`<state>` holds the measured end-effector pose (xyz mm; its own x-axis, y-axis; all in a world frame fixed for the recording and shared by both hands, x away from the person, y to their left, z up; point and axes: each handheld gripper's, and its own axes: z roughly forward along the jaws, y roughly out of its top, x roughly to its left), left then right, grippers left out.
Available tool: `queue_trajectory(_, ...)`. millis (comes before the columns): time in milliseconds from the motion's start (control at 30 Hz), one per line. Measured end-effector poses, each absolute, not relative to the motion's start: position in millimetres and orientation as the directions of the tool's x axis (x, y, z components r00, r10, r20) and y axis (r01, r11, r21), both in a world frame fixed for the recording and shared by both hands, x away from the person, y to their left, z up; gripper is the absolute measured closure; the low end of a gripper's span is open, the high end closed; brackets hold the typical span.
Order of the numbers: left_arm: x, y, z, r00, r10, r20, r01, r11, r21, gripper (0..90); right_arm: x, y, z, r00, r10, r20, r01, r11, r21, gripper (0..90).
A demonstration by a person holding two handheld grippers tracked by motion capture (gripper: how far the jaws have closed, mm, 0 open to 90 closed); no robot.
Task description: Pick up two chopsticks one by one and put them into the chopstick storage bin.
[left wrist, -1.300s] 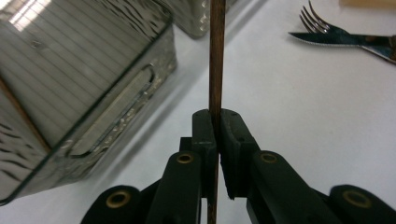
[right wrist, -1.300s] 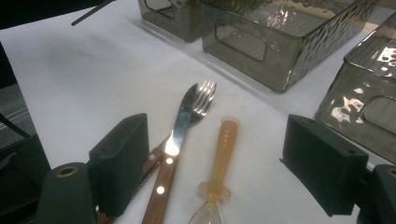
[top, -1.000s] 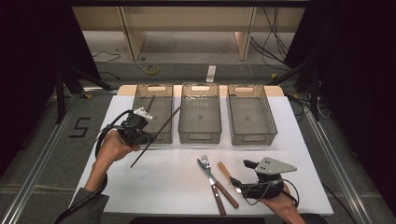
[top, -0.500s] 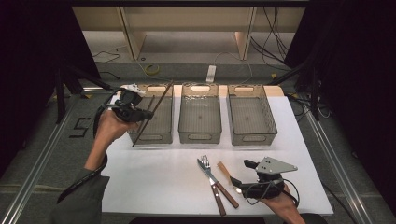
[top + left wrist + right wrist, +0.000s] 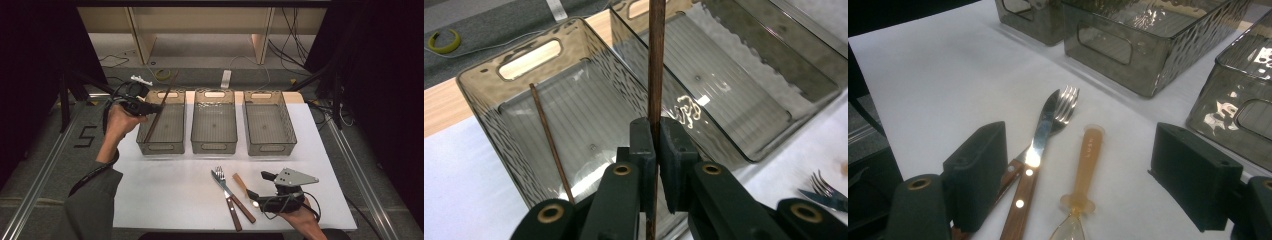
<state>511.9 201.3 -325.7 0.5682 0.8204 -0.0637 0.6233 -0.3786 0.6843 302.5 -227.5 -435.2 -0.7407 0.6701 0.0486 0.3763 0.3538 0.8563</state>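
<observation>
My left gripper (image 5: 145, 106) is shut on a dark wooden chopstick (image 5: 161, 107) and holds it slanted above the left smoky plastic bin (image 5: 145, 146). In the left gripper view the chopstick (image 5: 655, 60) rises straight between the closed jaws (image 5: 655, 134), and a second chopstick (image 5: 549, 140) leans inside the bin (image 5: 479, 95). My right gripper (image 5: 258, 186) rests open on the white table near the front edge. Between its jaws (image 5: 1083, 175) lie a wood-handled knife (image 5: 1035, 150), a fork (image 5: 1068, 105) and an amber plastic spoon (image 5: 1087, 160).
Three bins stand in a row at the back of the table; the middle bin (image 5: 214, 145) and the right bin (image 5: 267, 146) look empty. Cables, a yellow ring (image 5: 162, 75) and shelving legs lie on the floor beyond the table. A metal rail (image 5: 352, 165) runs along the right.
My left gripper has carried the chopstick away from me and upward, from in front of the left bin to above it. The right gripper has stayed put.
</observation>
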Motion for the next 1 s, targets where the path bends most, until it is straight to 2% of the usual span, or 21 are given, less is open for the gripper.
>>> queue_trajectory(600, 526, 216, -353, 0.496, 0.868, -0.029, 0.631, -0.336, 0.699, 84.3, 302, -228, -435, -0.742, 0.669, 0.043, 0.374, 0.360, 0.855, 23.2)
queue_trajectory(1000, 528, 210, -369, 0.472, 0.882, -0.020, 0.647, -0.330, 0.688, 84.2, 302, -227, -435, -0.742, 0.669, 0.044, 0.375, 0.359, 0.855, 23.3)
